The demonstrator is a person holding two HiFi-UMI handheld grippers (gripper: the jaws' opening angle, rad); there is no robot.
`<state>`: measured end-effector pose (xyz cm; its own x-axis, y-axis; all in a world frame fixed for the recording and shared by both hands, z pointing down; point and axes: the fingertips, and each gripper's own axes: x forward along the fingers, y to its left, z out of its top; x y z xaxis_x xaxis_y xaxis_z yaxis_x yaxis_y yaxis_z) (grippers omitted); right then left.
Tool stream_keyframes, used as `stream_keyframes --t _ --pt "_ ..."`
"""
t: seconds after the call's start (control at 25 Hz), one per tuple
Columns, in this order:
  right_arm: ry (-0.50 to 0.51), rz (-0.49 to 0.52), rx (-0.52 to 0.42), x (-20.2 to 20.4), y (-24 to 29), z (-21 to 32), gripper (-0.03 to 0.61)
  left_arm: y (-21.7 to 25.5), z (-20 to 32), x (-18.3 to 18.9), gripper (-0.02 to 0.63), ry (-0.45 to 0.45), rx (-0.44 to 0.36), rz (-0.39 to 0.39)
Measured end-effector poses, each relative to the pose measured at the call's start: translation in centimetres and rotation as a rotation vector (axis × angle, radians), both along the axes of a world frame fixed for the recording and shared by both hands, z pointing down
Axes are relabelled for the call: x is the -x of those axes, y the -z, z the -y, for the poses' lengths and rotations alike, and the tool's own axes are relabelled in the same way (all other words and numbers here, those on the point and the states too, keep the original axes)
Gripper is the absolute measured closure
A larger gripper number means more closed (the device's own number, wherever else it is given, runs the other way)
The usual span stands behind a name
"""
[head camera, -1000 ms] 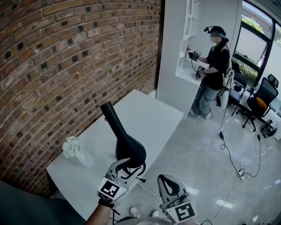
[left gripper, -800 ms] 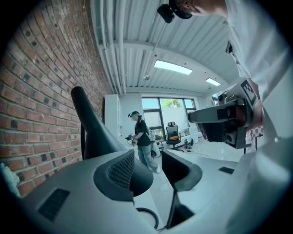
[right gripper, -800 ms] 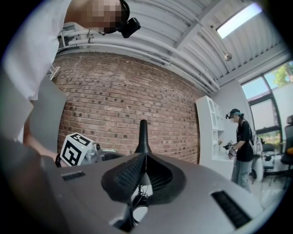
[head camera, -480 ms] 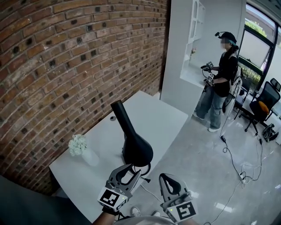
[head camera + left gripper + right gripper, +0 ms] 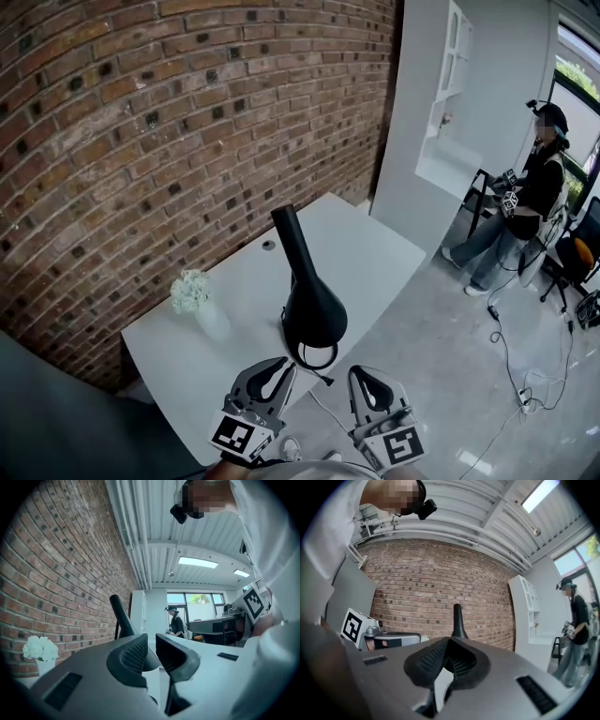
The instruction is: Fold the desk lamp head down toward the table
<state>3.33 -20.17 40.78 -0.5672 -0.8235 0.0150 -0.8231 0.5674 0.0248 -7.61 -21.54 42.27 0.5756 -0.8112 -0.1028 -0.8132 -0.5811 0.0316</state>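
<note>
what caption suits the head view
Left gripper, empty jaws just closing, and right gripper face the black desk lamp

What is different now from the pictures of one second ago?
The left gripper drew back from the black desk lamp head; its jaws have just been closing, with nothing between them. The lamp head, the flower vase and the shut right gripper stayed as they were.

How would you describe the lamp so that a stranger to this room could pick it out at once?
Find the brick wall, then the white table against it. Near the table's front edge stands the lamp: tall and black, a wide bell narrowing to a thin neck, unlike the small vase of white flowers to its left.
</note>
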Motion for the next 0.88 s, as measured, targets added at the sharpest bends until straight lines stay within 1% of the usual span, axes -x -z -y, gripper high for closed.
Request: stream_keyframes --t 0.08,0.2,0.28,0.4,0.6,0.88 --pt "0.022 0.007 0.001 0.2 0.0 -0.2 0.56 0.2 -0.8 0.4 0.574 0.034 0.001 -0.005" --pt "0.042 0.018 0.008 0.2 -0.2 -0.7 0.56 0.0 -1.8 0.9 0.599 0.08 0.029 -0.008" --pt "0.049 0.029 0.016 0.1 -0.2 -1.0 0.561 -0.2 -2.5 1.1 0.605 0.103 0.044 -0.008" --pt "0.066 0.04 0.02 0.0 -0.4 -1.4 0.561 -0.3 -3.6 1.3 0.606 0.132 0.044 -0.009" --pt "0.107 0.058 0.048 0.3 -1.1 -2.3 0.56 -0.5 -5.6 0.8 0.606 0.15 0.044 0.0" --pt "0.147 0.065 0.057 0.8 -1.0 -3.6 0.561 -0.5 -7.4 0.2 0.606 0.168 0.041 0.006"
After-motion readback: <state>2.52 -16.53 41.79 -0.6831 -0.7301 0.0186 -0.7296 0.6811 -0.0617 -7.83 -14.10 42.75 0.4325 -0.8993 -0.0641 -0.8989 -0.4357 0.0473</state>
